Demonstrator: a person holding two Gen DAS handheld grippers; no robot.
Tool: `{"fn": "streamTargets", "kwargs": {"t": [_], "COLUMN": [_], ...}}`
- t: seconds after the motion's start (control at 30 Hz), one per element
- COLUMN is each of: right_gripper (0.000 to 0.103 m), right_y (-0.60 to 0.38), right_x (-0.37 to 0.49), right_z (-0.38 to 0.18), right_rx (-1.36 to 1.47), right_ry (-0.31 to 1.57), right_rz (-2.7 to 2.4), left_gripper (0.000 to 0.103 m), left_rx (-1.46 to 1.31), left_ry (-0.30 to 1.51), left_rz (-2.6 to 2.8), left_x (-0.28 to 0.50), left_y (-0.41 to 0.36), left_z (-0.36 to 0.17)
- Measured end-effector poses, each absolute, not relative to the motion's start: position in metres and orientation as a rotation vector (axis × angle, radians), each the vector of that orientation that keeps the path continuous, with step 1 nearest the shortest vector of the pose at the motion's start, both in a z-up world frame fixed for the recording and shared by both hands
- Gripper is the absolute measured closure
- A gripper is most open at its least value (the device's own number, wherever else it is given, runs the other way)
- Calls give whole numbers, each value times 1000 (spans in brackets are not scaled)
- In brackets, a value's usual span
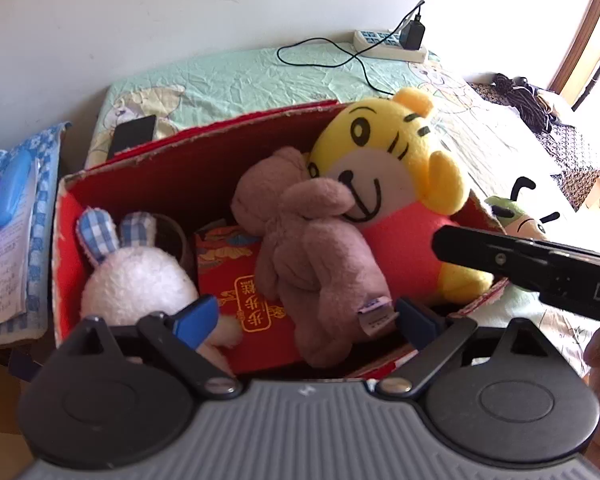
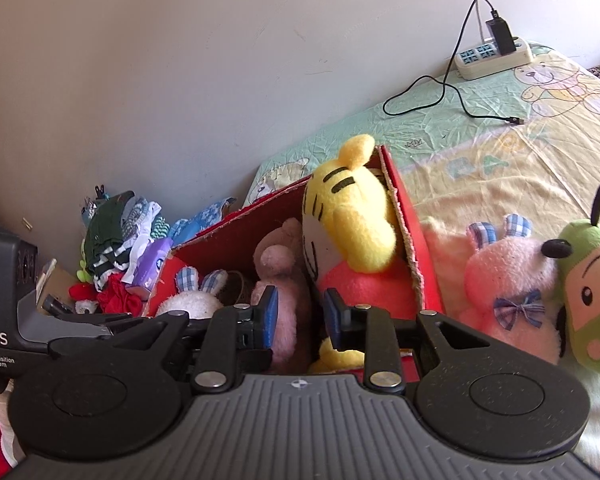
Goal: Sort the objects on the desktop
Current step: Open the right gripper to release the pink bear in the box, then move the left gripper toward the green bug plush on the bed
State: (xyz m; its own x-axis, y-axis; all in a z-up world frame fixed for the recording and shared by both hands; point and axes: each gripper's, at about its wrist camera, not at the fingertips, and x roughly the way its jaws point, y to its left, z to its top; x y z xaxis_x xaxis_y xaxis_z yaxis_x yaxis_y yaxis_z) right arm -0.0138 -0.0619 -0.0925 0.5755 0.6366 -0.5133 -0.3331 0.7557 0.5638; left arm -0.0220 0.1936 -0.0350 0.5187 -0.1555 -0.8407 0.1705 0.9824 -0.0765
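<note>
The red box (image 1: 172,184) is crowded: yellow tiger plush (image 1: 384,168) fills its right side, brown bear (image 1: 312,248) the middle, white rabbit (image 1: 136,276) the near left, leaving open room only along the far-left wall.

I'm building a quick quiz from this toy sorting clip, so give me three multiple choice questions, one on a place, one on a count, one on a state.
1. Where is the yellow tiger plush?
A. in the red box
B. on the sheet
C. on the floor

2. How many plush toys lie outside the box, in the right wrist view?
A. none
B. two
C. four

3. The left tool is:
A. shut on a book
B. out of view
C. open

Answers: 1 A, it sits inside the box walls. 2 B, the pink bunny and the green plush. 3 C, its pads stand apart.
</note>
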Motion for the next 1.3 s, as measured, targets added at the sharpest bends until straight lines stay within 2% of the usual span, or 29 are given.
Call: {"fn": "streamTargets", "kwargs": {"t": [0.33, 0.77, 1.3], "right_gripper": [74, 74, 73], "right_y": [-104, -186, -283], "right_x": [-15, 3, 45], "right_z": [-91, -91, -117], "right_rx": [461, 425, 498], "right_ry": [761, 769, 855], "right_rz": [653, 712, 630], "left_gripper": [8, 11, 11], "left_rx": [27, 2, -22], "left_ry": [942, 913, 982], "left_rz": [-210, -283, -258], "left_x": [-42, -36, -11], "left_y": [164, 59, -49], "left_z": [-12, 0, -39]}}
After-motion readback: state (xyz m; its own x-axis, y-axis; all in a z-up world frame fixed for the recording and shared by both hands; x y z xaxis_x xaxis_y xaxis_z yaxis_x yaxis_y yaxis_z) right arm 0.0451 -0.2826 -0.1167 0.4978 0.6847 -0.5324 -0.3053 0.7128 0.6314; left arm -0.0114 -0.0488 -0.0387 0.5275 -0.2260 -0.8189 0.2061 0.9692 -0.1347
